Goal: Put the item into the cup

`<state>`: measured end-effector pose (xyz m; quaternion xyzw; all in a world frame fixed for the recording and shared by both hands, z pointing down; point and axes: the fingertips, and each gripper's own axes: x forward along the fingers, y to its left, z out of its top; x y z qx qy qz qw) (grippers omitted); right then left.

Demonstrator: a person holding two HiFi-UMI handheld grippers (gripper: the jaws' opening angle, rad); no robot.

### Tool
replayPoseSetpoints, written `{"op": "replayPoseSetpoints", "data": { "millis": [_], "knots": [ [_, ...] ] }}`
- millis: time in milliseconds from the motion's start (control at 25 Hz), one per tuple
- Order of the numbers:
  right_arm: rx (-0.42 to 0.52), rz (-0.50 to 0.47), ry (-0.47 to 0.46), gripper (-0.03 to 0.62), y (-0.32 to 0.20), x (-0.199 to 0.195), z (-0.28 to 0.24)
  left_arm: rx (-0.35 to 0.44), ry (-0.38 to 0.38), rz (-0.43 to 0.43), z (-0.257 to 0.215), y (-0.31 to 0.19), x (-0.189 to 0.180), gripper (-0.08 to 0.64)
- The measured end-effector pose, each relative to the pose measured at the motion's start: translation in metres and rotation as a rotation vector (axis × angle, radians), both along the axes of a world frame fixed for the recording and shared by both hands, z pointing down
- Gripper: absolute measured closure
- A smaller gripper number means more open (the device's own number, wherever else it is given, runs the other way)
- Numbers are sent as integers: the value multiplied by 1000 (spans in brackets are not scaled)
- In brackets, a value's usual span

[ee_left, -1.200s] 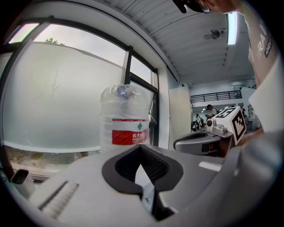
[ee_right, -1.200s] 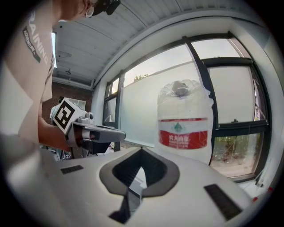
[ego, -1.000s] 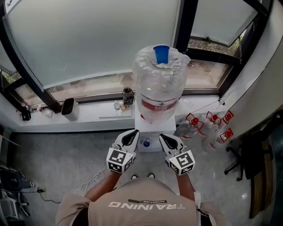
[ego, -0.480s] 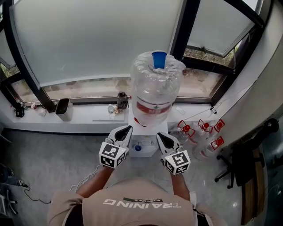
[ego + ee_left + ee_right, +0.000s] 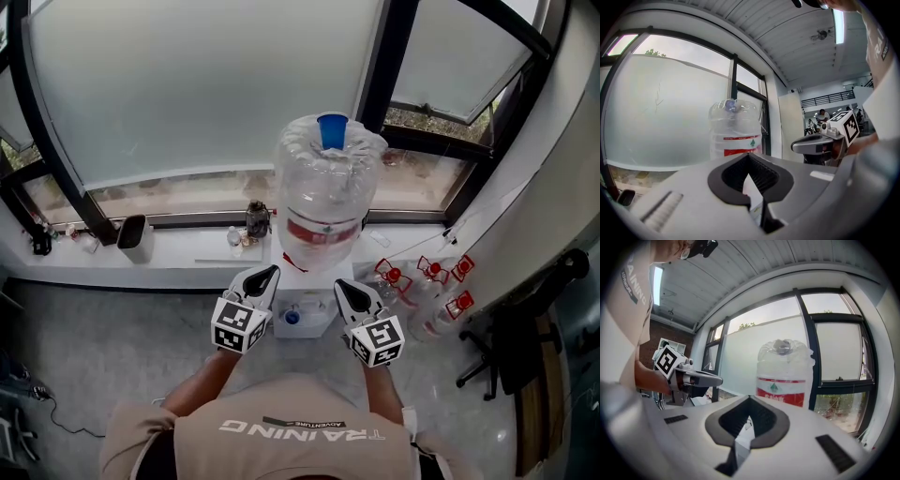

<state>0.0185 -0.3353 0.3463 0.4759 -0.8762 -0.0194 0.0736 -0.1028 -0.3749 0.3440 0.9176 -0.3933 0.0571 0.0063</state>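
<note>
A blue cup (image 5: 332, 130) stands on top of the big clear water bottle (image 5: 325, 202), which sits upside down on a white dispenser (image 5: 305, 317). Both grippers hang side by side in front of the dispenser, well below the cup. My left gripper (image 5: 265, 274) is shut with nothing in its jaws, and so is my right gripper (image 5: 343, 286). In the left gripper view the bottle (image 5: 735, 131) rises beyond my shut jaws, with the right gripper (image 5: 813, 142) off to the side. The right gripper view shows the bottle (image 5: 783, 373) and the left gripper (image 5: 705, 378).
Several clear jugs with red caps (image 5: 422, 281) crowd the floor right of the dispenser. A white sill (image 5: 187, 253) under the window carries a black bin (image 5: 137, 236) and a small dark bottle (image 5: 255, 217). A dark chair (image 5: 525, 347) stands at far right.
The head view has drifted, so the dispenser and bottle sit a little more left and higher. Both grippers stay shut and keep their places in front of the dispenser.
</note>
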Motion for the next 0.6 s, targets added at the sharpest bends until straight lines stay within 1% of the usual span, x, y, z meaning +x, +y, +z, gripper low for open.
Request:
{"op": "replayPoseSetpoints", "data": {
  "millis": [120, 360, 600],
  "knots": [
    [-2, -18, 12, 581, 1, -4, 3, 14, -10, 2, -3, 3, 1, 552],
    [6, -34, 15, 581, -2, -10, -2, 19, -14, 2, -6, 5, 0, 552],
    [16, -53, 48, 581, -9, -13, -8, 3, 22, -14, -5, 1, 0, 552]
  ]
}}
